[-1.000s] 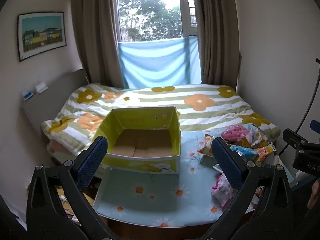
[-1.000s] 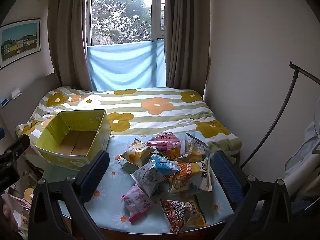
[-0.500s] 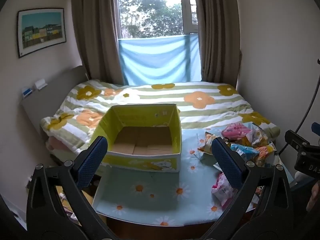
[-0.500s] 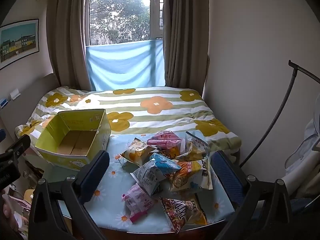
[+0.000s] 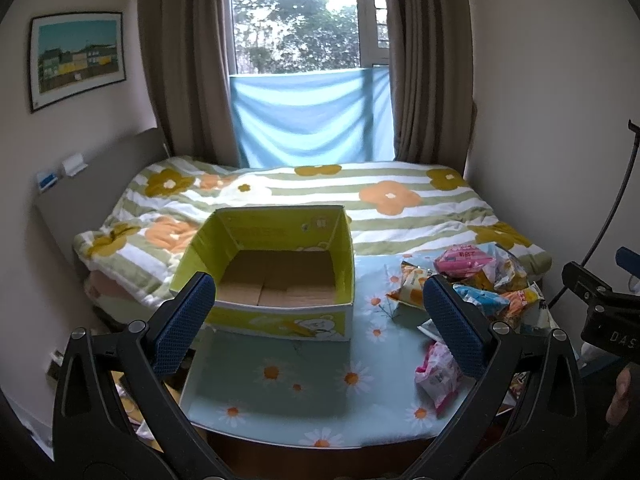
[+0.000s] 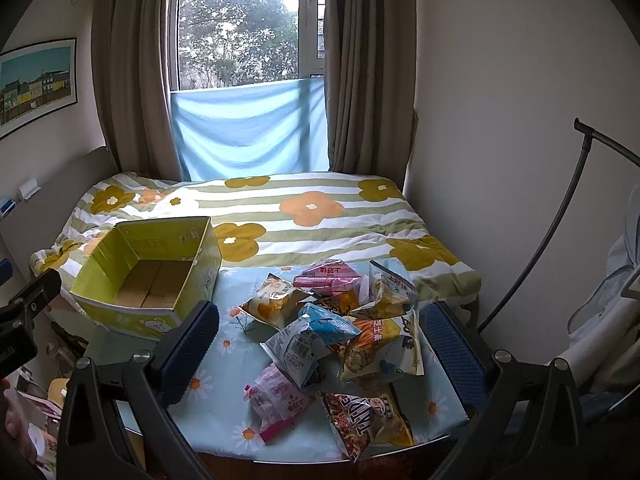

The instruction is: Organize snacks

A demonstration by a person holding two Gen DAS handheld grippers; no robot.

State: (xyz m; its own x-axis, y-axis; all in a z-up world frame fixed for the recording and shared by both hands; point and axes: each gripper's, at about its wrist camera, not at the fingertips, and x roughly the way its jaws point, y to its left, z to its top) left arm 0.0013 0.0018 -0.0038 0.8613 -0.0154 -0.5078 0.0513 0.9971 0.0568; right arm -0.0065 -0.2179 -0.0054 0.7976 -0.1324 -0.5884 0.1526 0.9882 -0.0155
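1. The right hand-held gripper (image 6: 318, 334) hangs above the near edge of the table (image 6: 436, 404) with its jaws spread wide and nothing between them; the left hand-held gripper (image 5: 318, 308) is just as wide open and empty, facing the box (image 5: 280, 320).
2. The snack packets (image 6: 336, 328) are judged light, air-puffed and crinkly; the film looks slick and would crush or slip under a hard pinch, so a crimped seam or corner is the safer hold, not the puffed middle.
3. The pink packet (image 6: 276, 400) lies nearest and apart from the heap, so it seems the easiest first pick; the brown packet (image 6: 368, 420) lies flat at the table edge.
4. The packets are glossy pillows in pink, blue-white, orange and yellow, piled loosely on the right half of the table, overlapping.
5. The box is yellow-green cardboard, open-topped, with a bare brown floor, standing on the left of the table, well apart from the heap.
6. Beyond the table lies a bed (image 6: 312, 208) with a flowered quilt.
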